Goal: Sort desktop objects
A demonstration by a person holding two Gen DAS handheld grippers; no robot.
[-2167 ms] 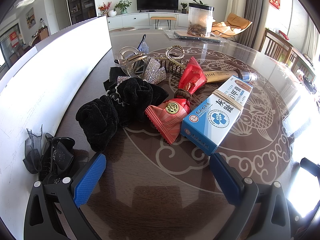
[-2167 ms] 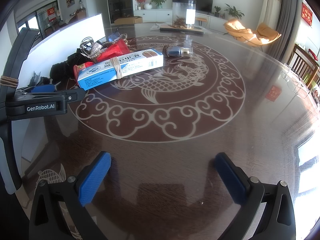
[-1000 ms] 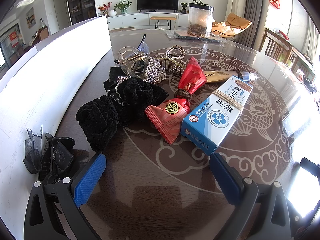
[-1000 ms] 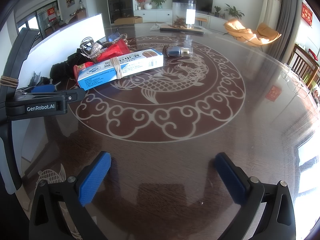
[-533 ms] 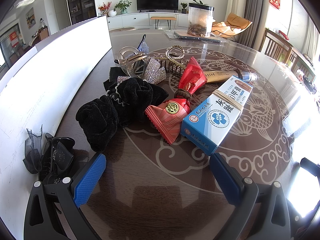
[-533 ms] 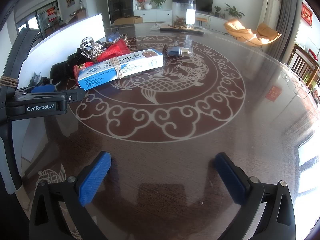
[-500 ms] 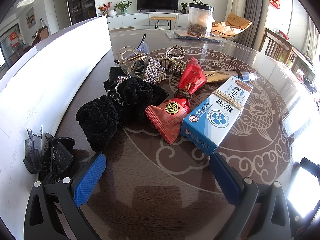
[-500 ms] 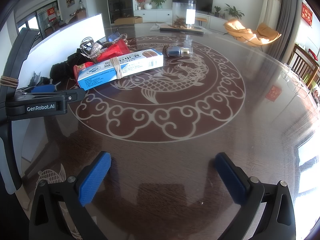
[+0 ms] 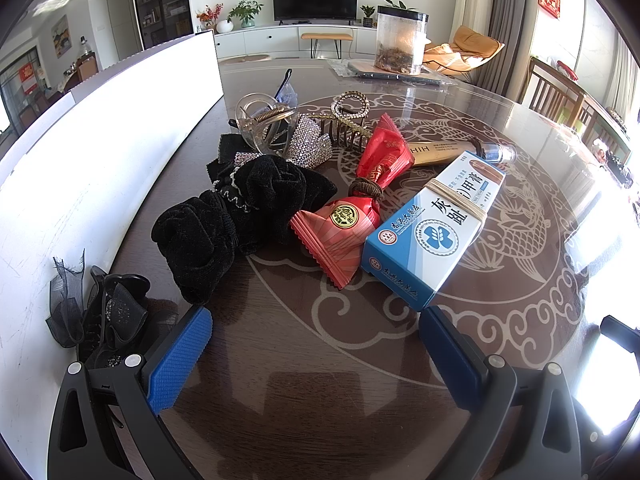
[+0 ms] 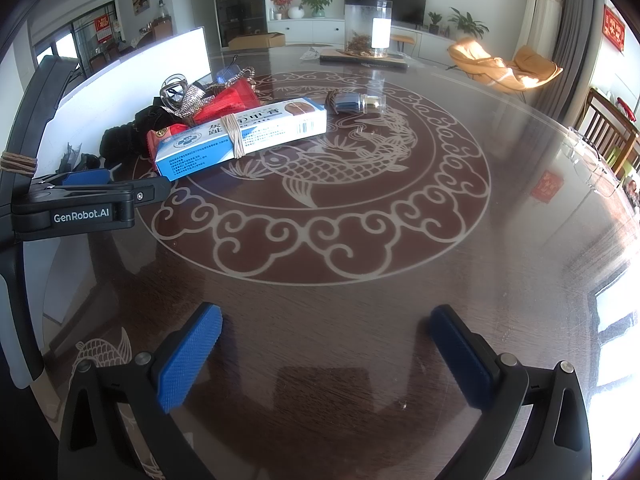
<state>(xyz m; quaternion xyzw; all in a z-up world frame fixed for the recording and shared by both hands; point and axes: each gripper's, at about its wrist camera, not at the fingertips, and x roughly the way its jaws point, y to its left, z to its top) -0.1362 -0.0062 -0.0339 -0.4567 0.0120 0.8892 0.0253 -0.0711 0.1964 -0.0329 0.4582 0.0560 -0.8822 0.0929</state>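
1. I judge the sorting has not begun: everything lies in one heap on the table (image 9: pixel 320 420), and neither tool carries anything.
2. My left gripper (image 9: pixel 316 344) stands spread wide and empty, low over the table, the heap just ahead of its tips. The blue-and-white box (image 9: pixel 432 228) lies ahead and to the right, its near corner just beside my right-hand finger. The black velvet scrunchie (image 9: pixel 240 216) lies ahead and to the left.
3. My right gripper (image 10: pixel 326 340) is likewise spread and empty, with bare table between its fingers; the heap sits well apart, far ahead and to its left, beyond the left tool's body.
4. All of it is left to do, as far as I can judge, and I see no bin or tray for the sorted things; only a white board (image 9: pixel 100 152) runs along my left.
5. My count from the left view:
   - one blue-and-white box, banded with an elastic;
   - two red candy packets (image 9: pixel 344 232), tied together with a hair tie;
   - one black velvet scrunchie, possibly two lumped together, I cannot tell;
   - one clear claw clip (image 9: pixel 264 124);
   - one rhinestone piece (image 9: pixel 310 146);
   - one bronze claw clip (image 9: pixel 350 120);
   - one gold tube (image 9: pixel 436 152), with a small dark bottle (image 9: pixel 496 154) at its far end;
   - one black lace clip (image 9: pixel 108 320), close by my left-hand finger.
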